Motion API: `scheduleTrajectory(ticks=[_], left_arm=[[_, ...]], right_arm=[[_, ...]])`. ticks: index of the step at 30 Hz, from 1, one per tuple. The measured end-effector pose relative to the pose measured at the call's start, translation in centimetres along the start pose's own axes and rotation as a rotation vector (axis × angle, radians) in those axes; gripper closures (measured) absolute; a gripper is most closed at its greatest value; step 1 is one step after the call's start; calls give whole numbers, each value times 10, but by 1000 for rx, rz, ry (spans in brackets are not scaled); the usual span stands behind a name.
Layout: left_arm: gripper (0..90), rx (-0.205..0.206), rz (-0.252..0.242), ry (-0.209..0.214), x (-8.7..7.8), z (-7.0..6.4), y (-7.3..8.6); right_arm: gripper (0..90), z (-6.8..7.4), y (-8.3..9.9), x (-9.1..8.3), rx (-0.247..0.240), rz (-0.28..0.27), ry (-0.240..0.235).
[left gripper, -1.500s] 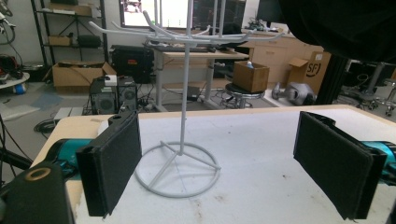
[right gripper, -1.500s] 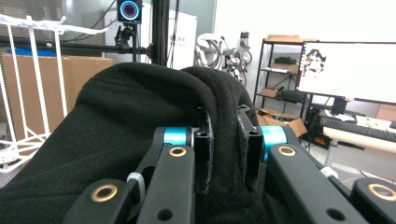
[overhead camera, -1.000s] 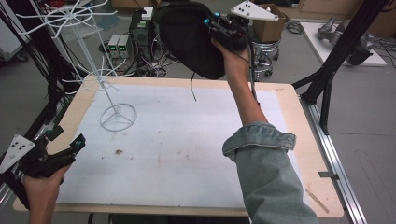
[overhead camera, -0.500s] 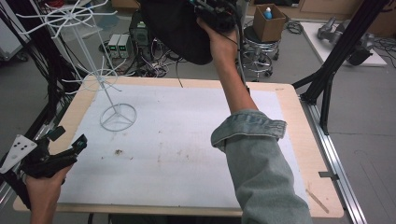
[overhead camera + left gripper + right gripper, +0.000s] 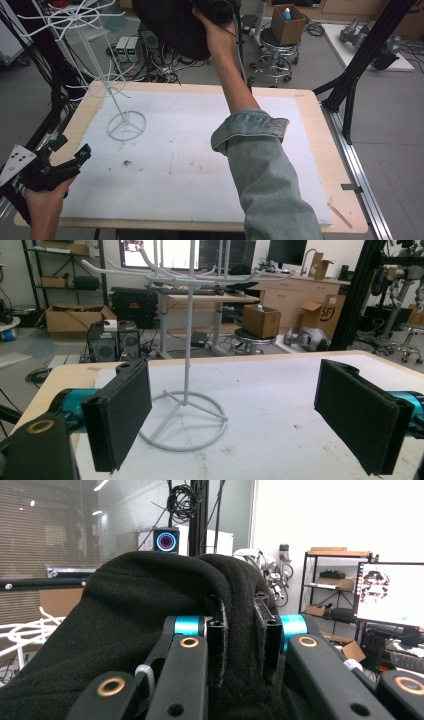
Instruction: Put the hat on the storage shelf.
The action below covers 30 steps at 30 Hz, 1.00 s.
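Observation:
A black cloth cap hangs high above the table's far edge, held up by a raised hand in a denim sleeve. My right gripper is shut on a fold of the black cap, which drapes over both jaws. A white wire rack with hooked arms stands on a ring base at the table's far left. My left gripper rests low at the near left corner, open, nothing between its black pads. Ahead of it stands the rack.
The white mat covers the wooden table. Black frame struts rise at the right, and more at the far left beside the rack. Past the table are a stool, a cardboard box and cables on the floor.
The right hand has lifted the black cap higher and toward the left, nearer the rack's top. The left gripper has stayed put.

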<state>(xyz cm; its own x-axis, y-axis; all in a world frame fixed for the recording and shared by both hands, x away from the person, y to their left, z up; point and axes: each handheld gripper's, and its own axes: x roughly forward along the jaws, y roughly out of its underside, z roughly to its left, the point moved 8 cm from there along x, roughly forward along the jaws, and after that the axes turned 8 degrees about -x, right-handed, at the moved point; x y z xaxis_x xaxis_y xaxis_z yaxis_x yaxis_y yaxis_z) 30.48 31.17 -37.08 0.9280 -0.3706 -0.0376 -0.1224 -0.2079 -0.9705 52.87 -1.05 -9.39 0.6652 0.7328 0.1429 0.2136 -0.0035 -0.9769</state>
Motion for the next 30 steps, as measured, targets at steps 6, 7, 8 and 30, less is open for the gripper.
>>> scheduleTrajectory(ticks=[6,7,8,30], left_arm=[[154,-7,-8,2,-1,0,-1],[154,-4,-8,3,-1,0,-1],[154,-4,-6,5,-1,0,-1],[154,-16,-15,-3,-4,5,-3]], right_arm=[[799,6,-3,12,23,-2,-5],[799,7,-4,15,28,-5,-5],[799,8,-5,16,29,-7,-5],[782,23,-10,58,78,27,-4]])
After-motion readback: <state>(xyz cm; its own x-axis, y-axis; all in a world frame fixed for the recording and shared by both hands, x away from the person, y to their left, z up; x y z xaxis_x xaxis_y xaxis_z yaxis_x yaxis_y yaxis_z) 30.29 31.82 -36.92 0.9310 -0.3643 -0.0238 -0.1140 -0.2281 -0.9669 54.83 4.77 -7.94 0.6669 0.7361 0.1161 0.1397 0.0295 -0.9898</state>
